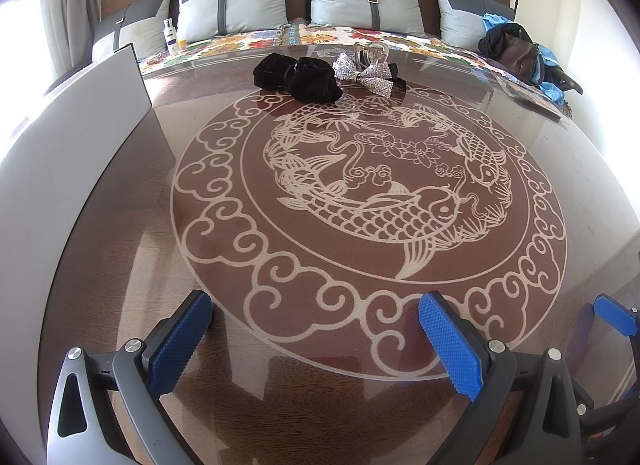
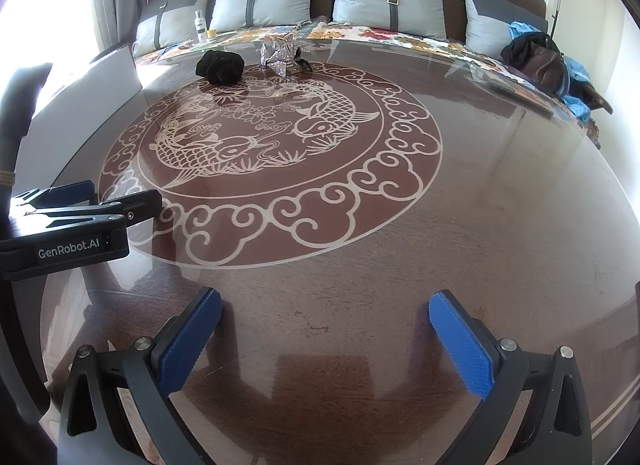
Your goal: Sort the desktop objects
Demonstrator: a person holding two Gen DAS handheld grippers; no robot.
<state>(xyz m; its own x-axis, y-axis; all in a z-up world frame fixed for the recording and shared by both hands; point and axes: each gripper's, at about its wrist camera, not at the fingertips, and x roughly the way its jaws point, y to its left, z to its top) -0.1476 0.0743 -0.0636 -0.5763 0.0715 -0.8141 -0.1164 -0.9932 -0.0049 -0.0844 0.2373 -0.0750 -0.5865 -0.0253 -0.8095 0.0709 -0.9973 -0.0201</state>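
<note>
Both the left gripper [image 1: 314, 329] and right gripper [image 2: 324, 331] gape empty above the glass table [image 1: 540, 193], while far ahead lie a black scrunchie [image 1: 298, 77], soft and light, best pinched across its bulk, touching a stiffer, snag-prone sequinned bow [image 1: 360, 73].

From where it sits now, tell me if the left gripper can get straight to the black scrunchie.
Probably yes. The left gripper is open and empty, and only bare tabletop lies between it and the black scrunchie at the far side. The silver bow touches the scrunchie's right edge.
</note>
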